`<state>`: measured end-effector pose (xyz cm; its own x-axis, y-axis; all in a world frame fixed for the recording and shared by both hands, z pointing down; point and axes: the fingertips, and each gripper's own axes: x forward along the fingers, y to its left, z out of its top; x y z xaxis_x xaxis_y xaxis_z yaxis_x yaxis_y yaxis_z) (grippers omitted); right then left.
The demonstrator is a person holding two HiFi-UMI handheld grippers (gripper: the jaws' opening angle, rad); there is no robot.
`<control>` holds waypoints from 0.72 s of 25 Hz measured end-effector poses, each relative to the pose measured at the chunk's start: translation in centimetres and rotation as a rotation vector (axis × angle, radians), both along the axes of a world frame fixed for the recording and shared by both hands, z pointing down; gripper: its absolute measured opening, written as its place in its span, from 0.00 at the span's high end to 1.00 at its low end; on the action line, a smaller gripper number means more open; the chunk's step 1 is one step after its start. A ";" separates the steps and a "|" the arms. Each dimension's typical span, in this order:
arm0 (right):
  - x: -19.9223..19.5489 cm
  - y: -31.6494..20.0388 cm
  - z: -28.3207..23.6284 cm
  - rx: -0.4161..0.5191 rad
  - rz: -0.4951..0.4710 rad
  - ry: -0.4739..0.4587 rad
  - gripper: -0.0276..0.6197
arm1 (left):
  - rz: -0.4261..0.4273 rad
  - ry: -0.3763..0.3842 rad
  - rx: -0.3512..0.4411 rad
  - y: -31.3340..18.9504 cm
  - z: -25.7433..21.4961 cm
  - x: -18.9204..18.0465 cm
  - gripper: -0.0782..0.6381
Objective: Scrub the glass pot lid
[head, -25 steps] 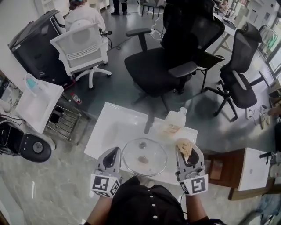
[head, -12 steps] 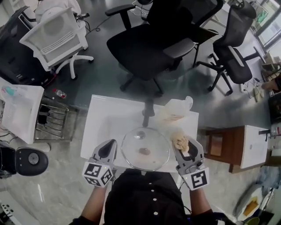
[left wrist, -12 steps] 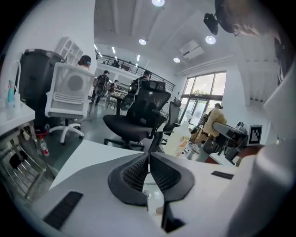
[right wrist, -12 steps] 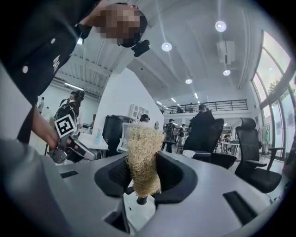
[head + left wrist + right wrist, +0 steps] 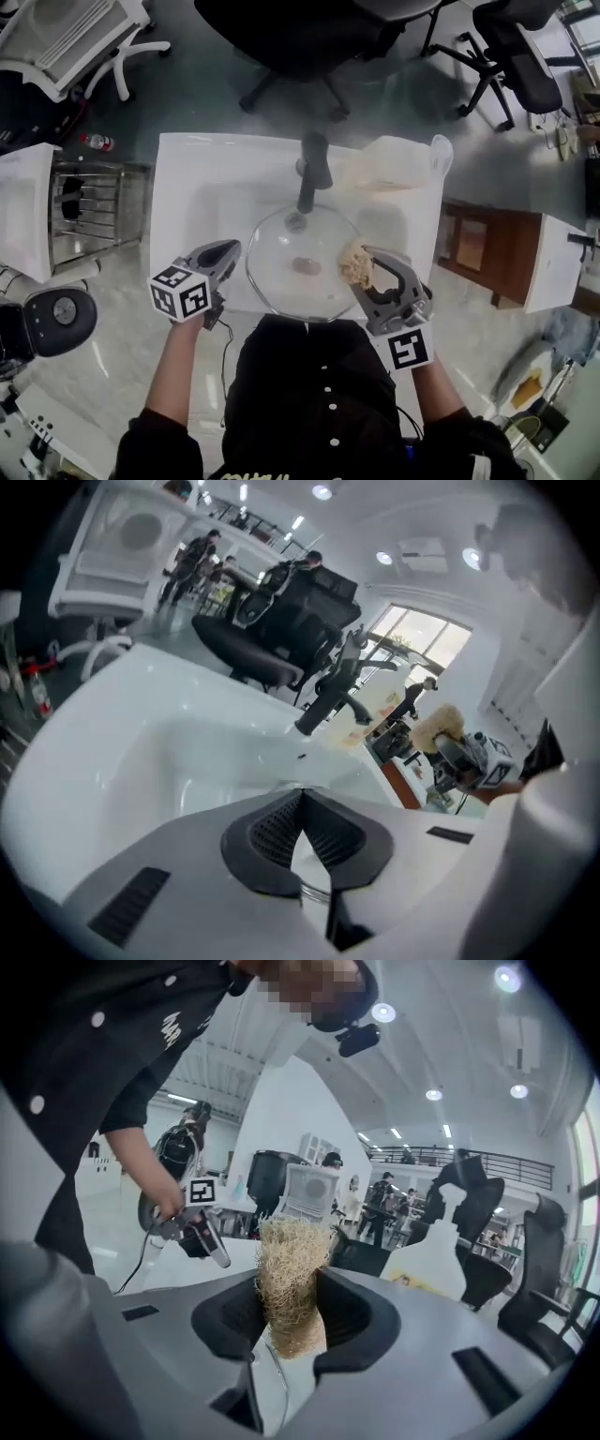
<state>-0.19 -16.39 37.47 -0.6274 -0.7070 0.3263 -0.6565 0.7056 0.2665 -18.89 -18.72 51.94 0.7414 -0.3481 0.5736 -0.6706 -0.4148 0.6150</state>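
Observation:
The round glass pot lid (image 5: 319, 286) hangs over the white sink (image 5: 187, 187), its far rim near the black faucet (image 5: 309, 173); a brown smear shows on the glass. My left gripper (image 5: 234, 249) is shut, its tips pinching the lid's left rim; in the left gripper view (image 5: 300, 797) a strip of metal rim shows between the closed pads. My right gripper (image 5: 367, 264) is shut on a tan fibrous scrubber (image 5: 355, 265) that sits over the lid's right side. In the right gripper view the scrubber (image 5: 289, 1279) sticks up between the pads.
A white pump bottle (image 5: 398, 159) stands at the sink's back right corner. A wire dish rack (image 5: 89, 202) is on the left and a wooden stand (image 5: 473, 248) on the right. Office chairs (image 5: 309, 37) stand beyond the sink.
Both grippers have come down and forward, carrying the lid and scrubber from the sink's near edge to over the basin by the faucet. The head view now looks more steeply down.

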 end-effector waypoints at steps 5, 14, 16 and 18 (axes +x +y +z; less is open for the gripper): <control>-2.4 -0.1 5.3 0.065 -0.188 0.150 0.73 | -0.013 0.223 -0.359 -1.3 4.7 0.0 0.85; -5.2 0.7 13.7 0.252 -0.406 0.427 0.73 | 0.151 0.205 -0.694 1.0 8.5 2.0 0.59; -5.7 0.8 15.2 0.293 -0.460 0.479 0.73 | 0.160 0.201 -0.764 1.3 9.4 2.6 0.60; -6.1 0.8 16.6 0.323 -0.506 0.525 0.73 | 0.200 0.197 -0.835 2.0 10.2 3.2 0.60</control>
